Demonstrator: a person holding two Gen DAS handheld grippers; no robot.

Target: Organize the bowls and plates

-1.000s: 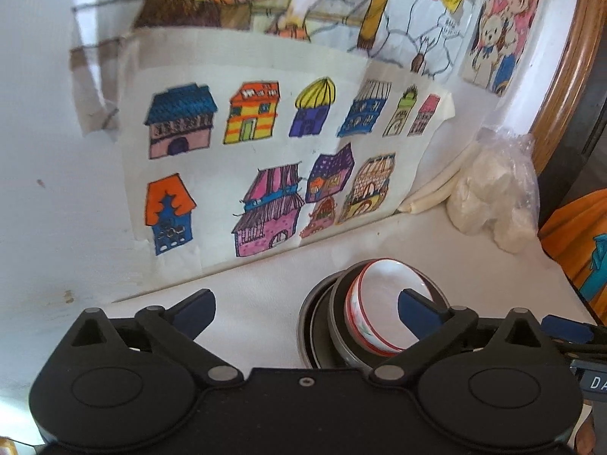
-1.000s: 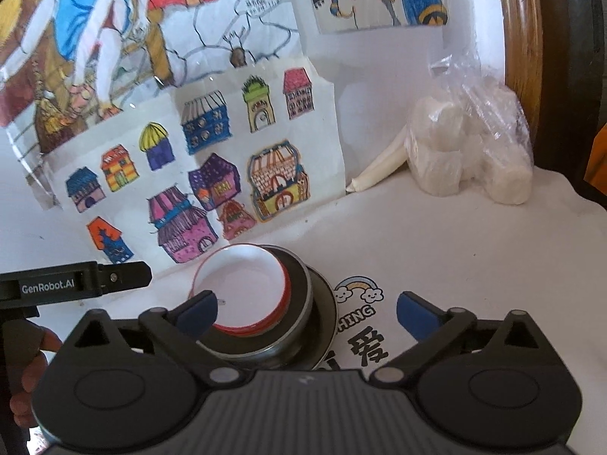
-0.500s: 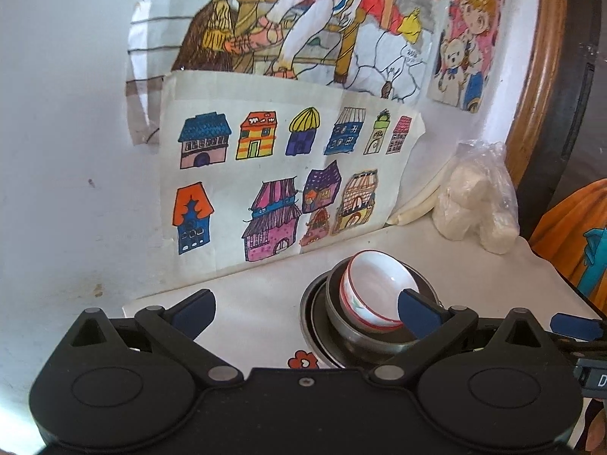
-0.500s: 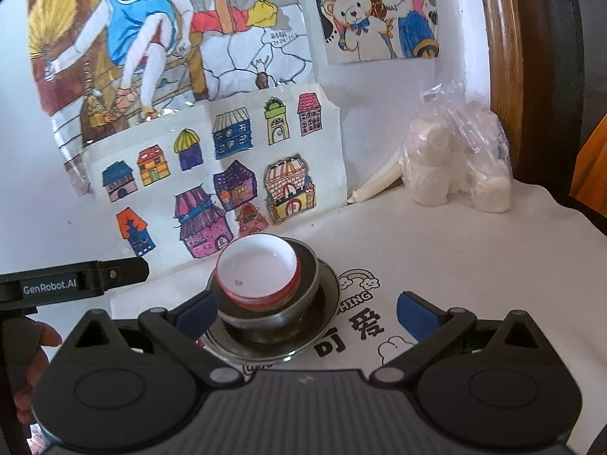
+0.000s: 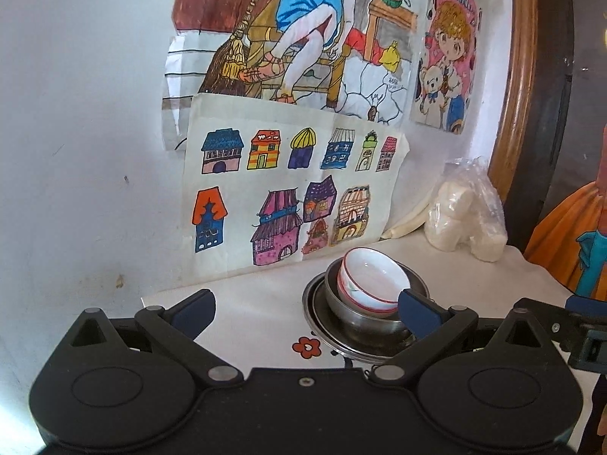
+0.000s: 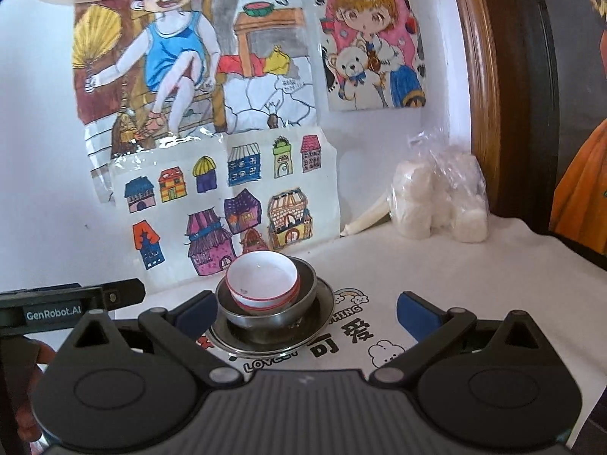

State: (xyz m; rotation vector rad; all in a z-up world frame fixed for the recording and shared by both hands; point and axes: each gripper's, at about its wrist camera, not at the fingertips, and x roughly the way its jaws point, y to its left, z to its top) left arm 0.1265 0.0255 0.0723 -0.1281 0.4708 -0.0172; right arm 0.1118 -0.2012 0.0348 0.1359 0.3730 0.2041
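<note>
Both grippers, left gripper (image 5: 305,307) and right gripper (image 6: 305,305), are spread wide and empty, while white bowl (image 6: 261,280) sits inside metal bowl (image 6: 303,284) on metal plate (image 6: 322,322), so stacking seems finished.

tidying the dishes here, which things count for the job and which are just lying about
For the job: white bowl, metal bowl, metal plate, stacked.

Lying about: plastic bag, drawings on the wall, printed cloth.
</note>
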